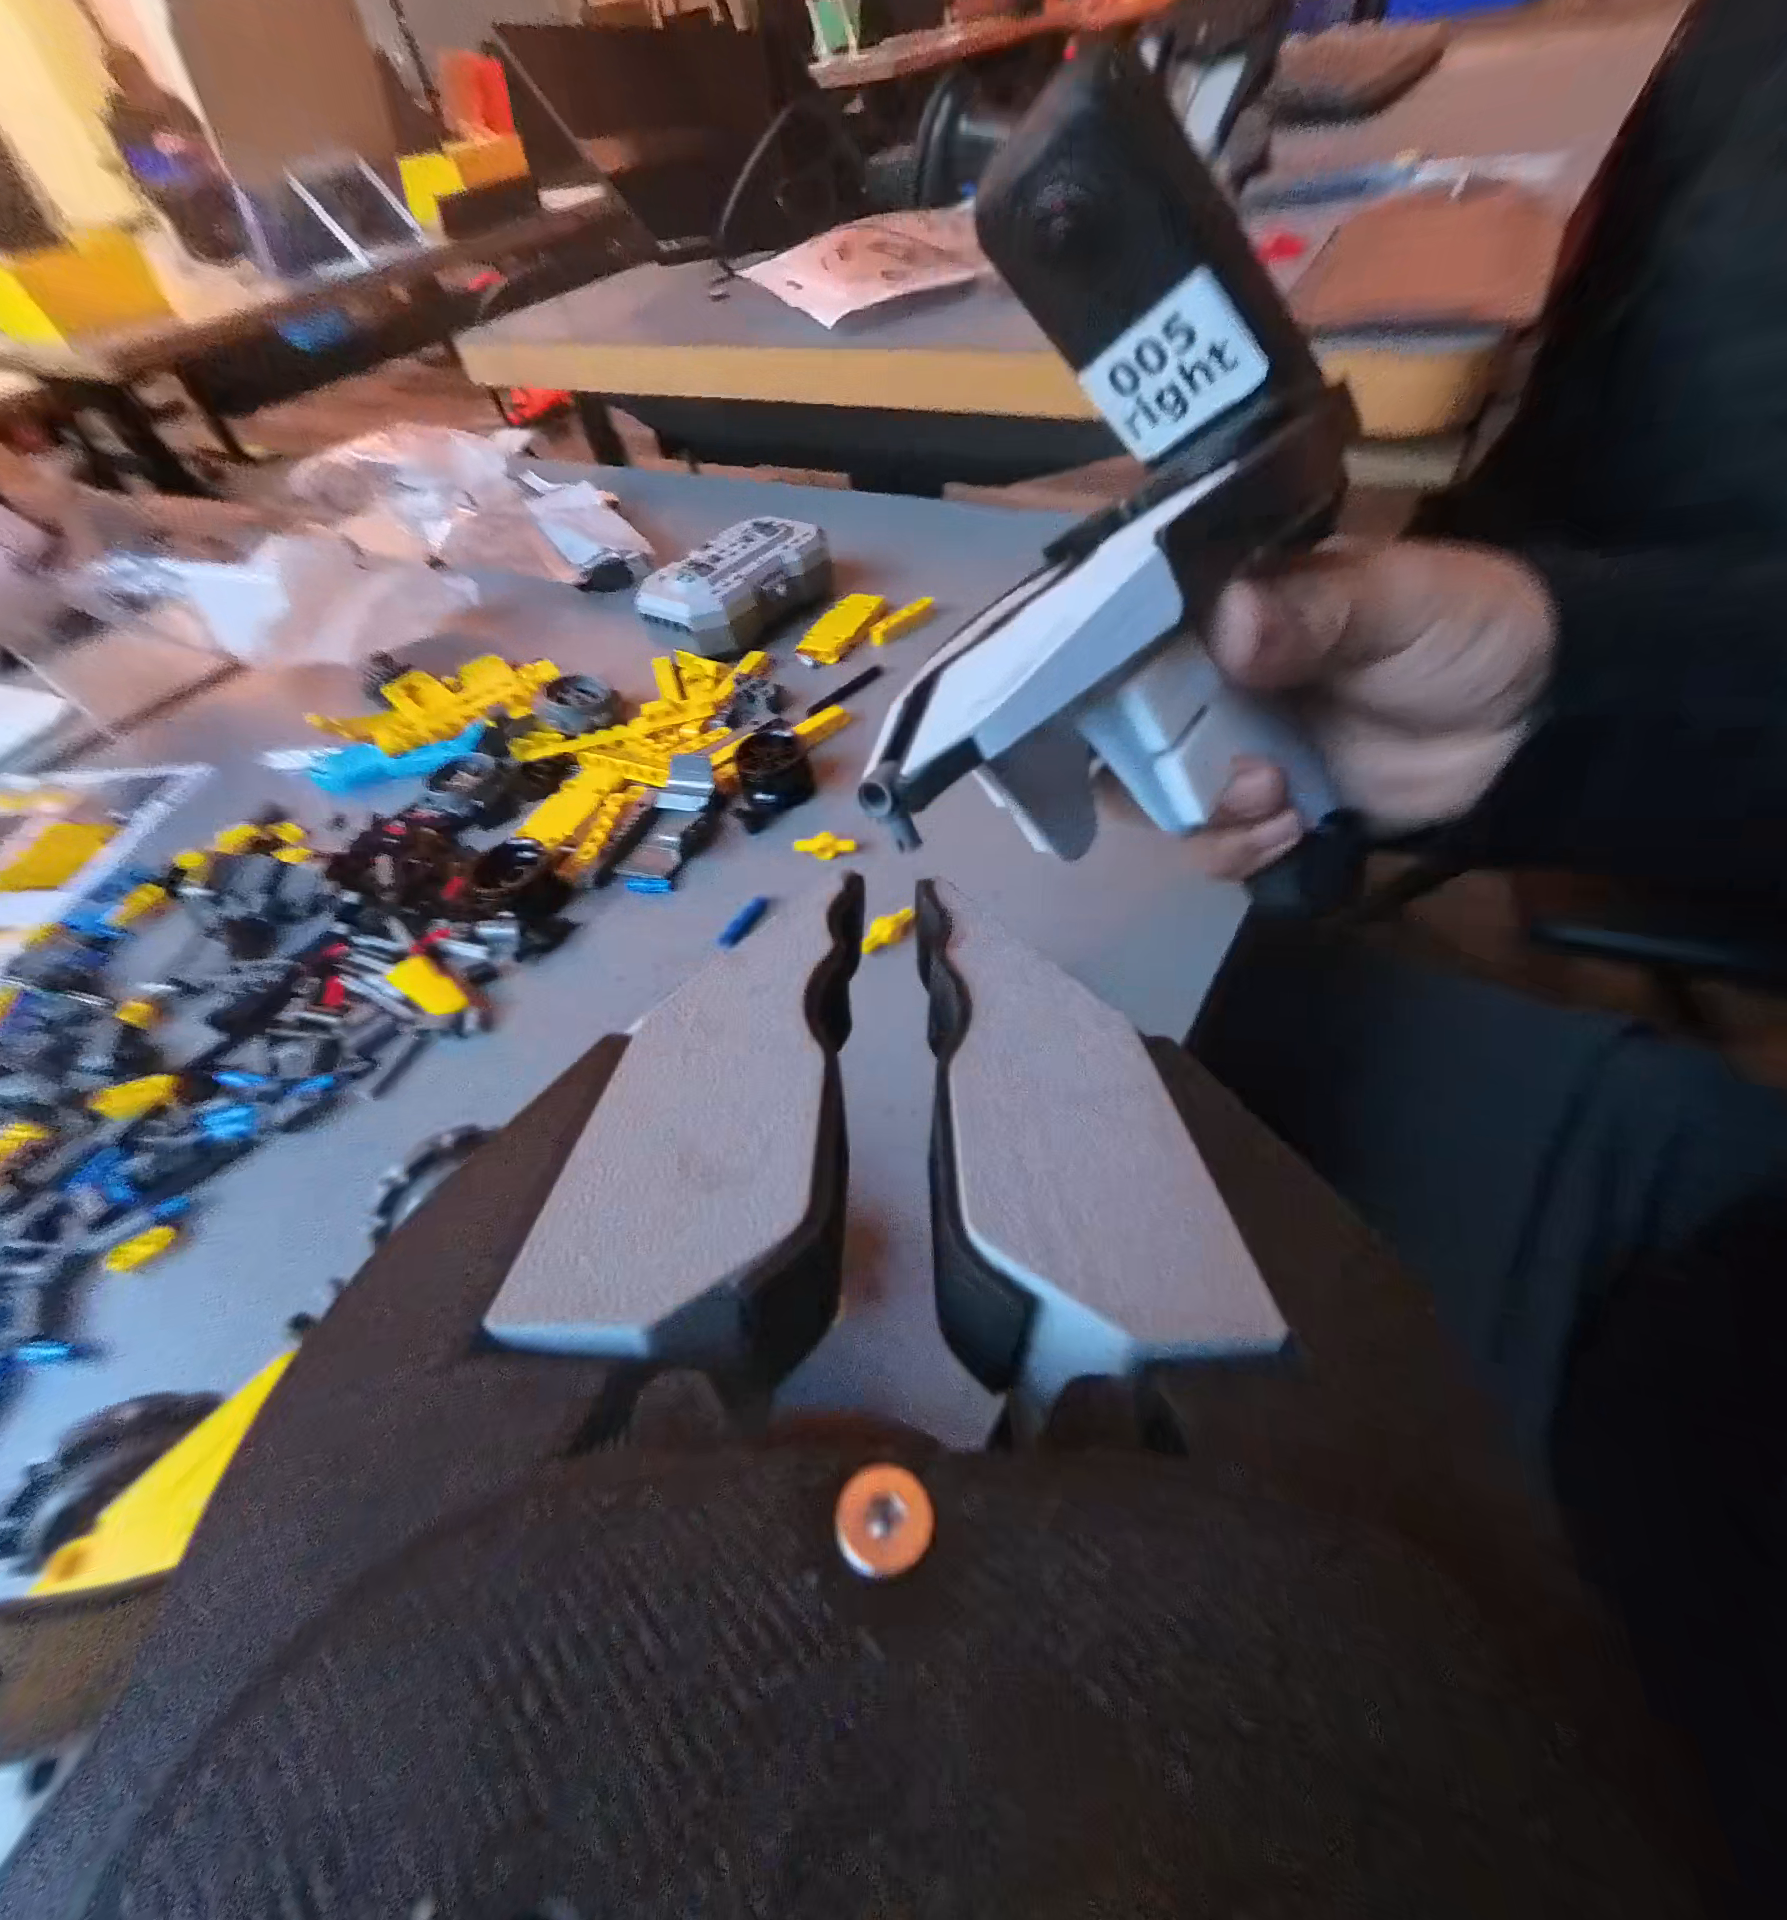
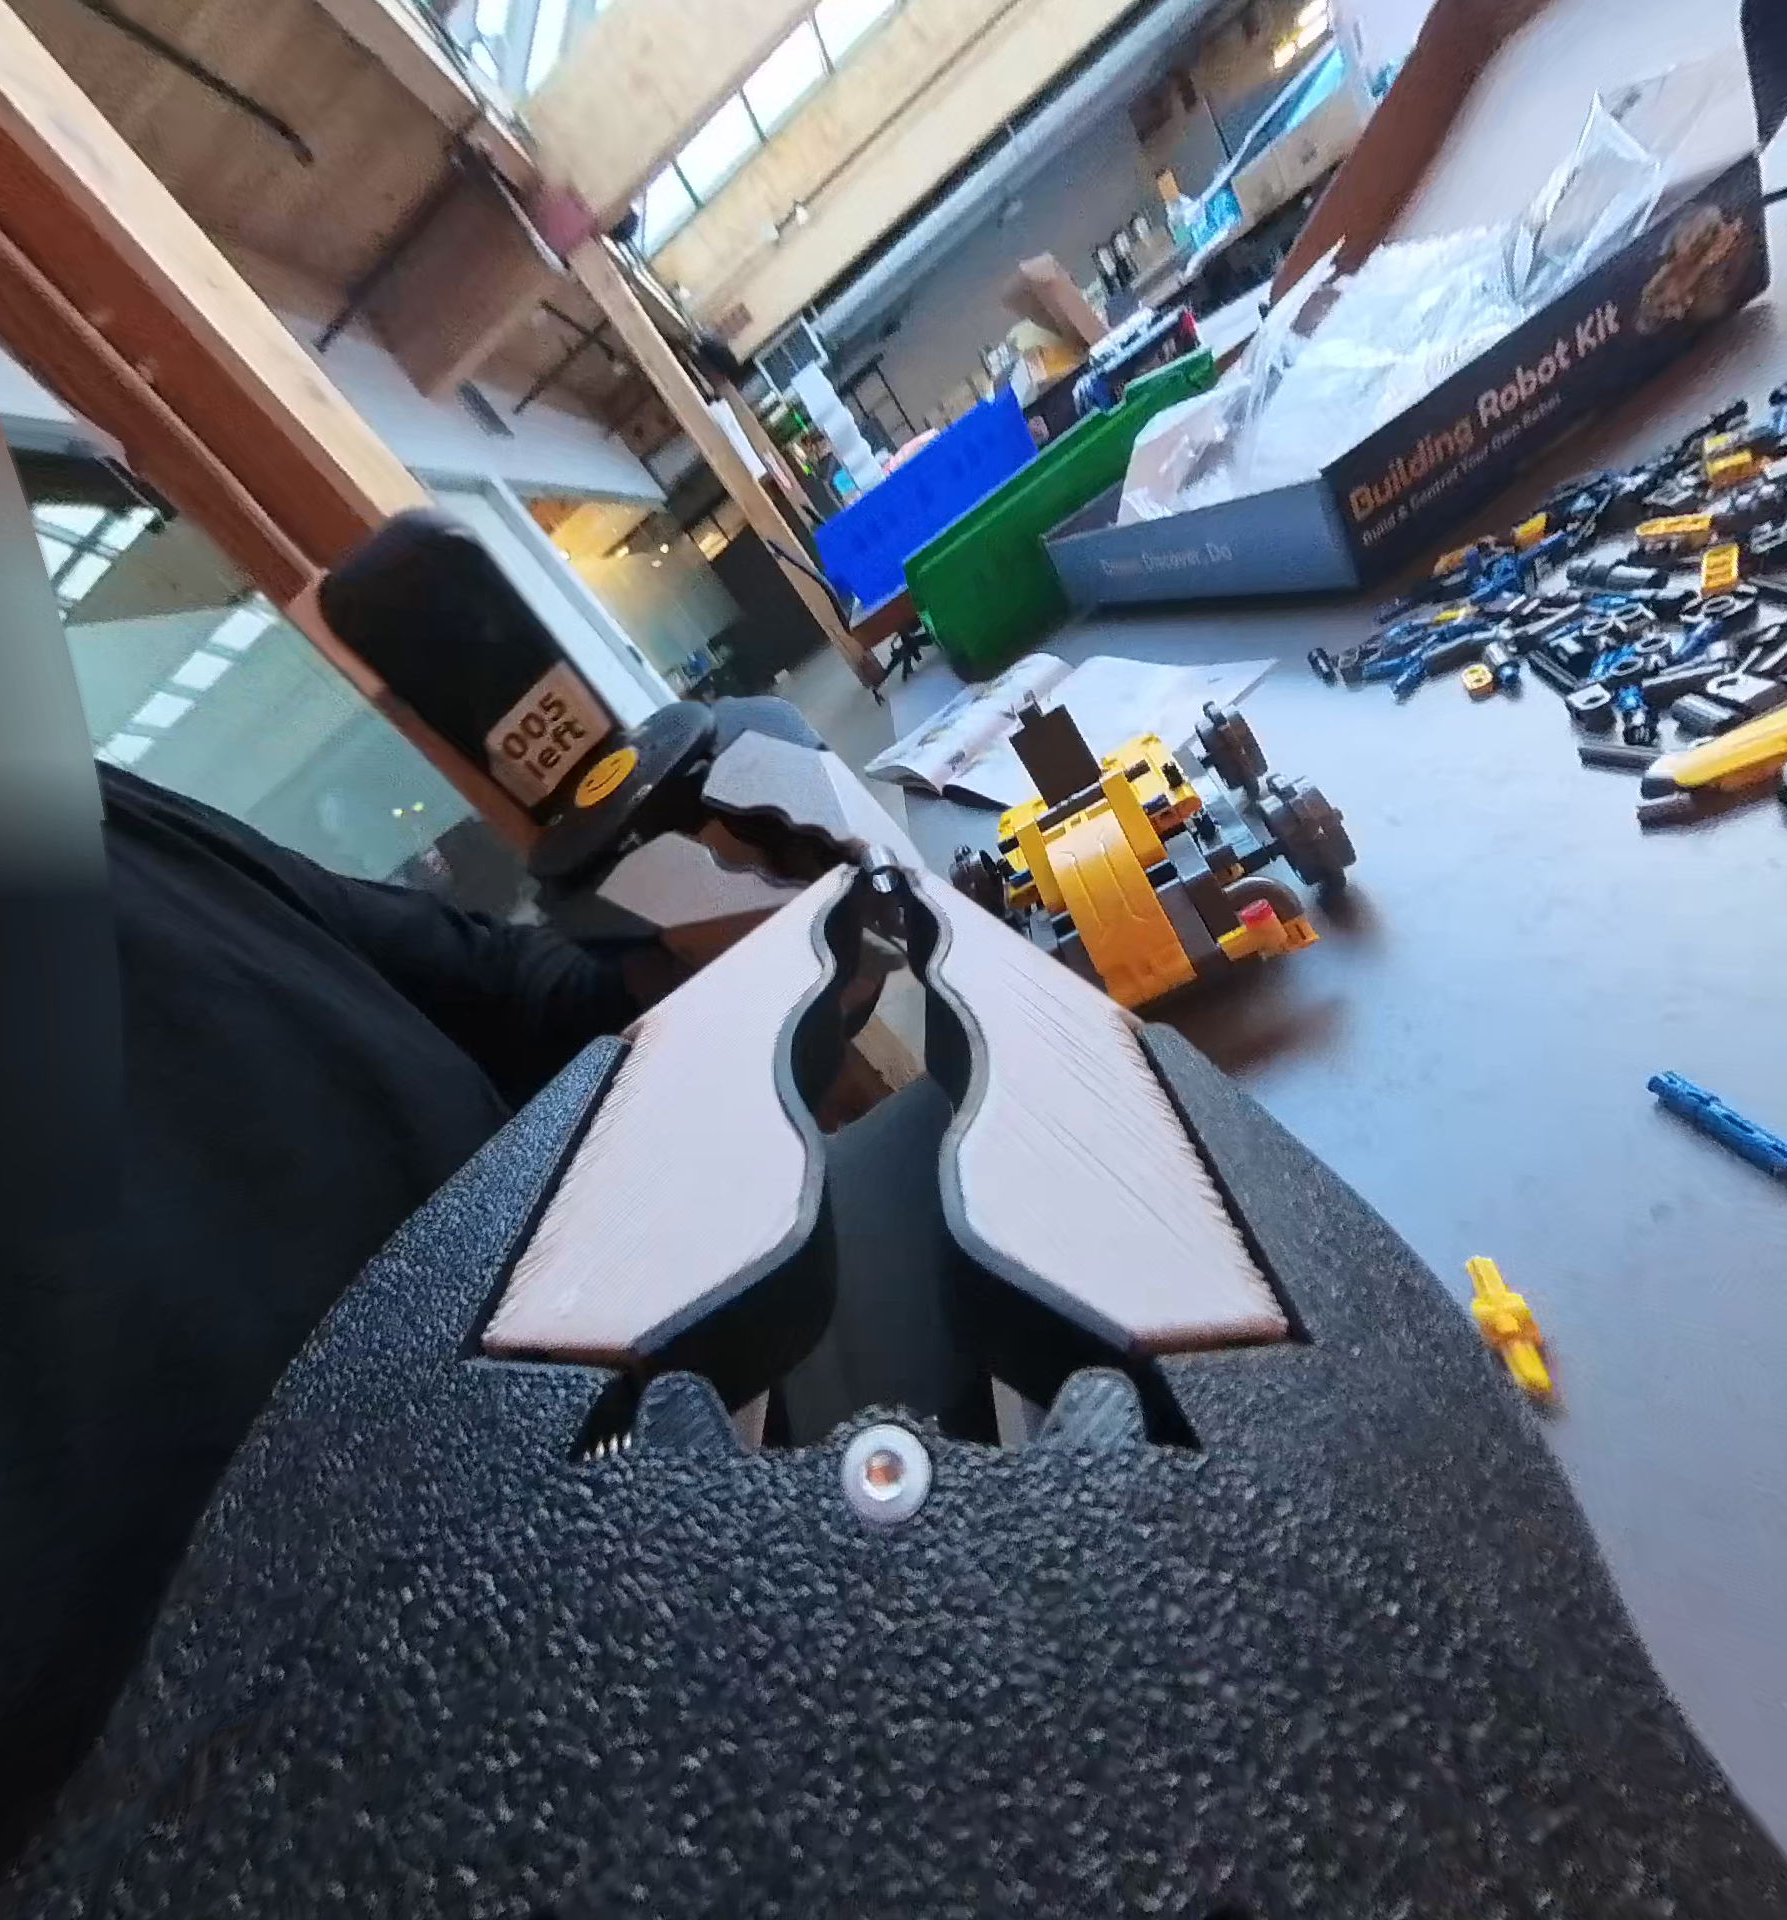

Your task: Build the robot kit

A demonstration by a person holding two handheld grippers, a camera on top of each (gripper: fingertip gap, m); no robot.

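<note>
In the left wrist view, the left tongs (image 1: 884, 899) hang just above the grey table (image 1: 1024, 914), narrowly parted with nothing between the tips. A small yellow piece (image 1: 887, 928) lies on the table right behind the gap, another yellow cross-shaped piece (image 1: 824, 845) and a blue pin (image 1: 742, 921) lie near. Farther left spreads a pile of yellow, black and blue parts (image 1: 556, 769), with a grey battery box (image 1: 733, 587) behind it. At upper right a hand (image 1: 1388, 686) holds the right tongs (image 1: 891, 805), which pinch a small dark pin (image 1: 884, 800) at their tip, above the table.

In the right wrist view, the right tongs (image 2: 884, 888) are closed on that pin (image 2: 883, 883) at the very tip. The left tongs (image 2: 816, 831) sit just beyond, tip close to it. On the table (image 2: 1440, 1039) stand a half-built yellow vehicle (image 2: 1128, 883), a blue pin (image 2: 1725, 1138), a yellow piece (image 2: 1510, 1335), loose parts (image 2: 1647, 623) and an open kit box (image 2: 1440, 416).
</note>
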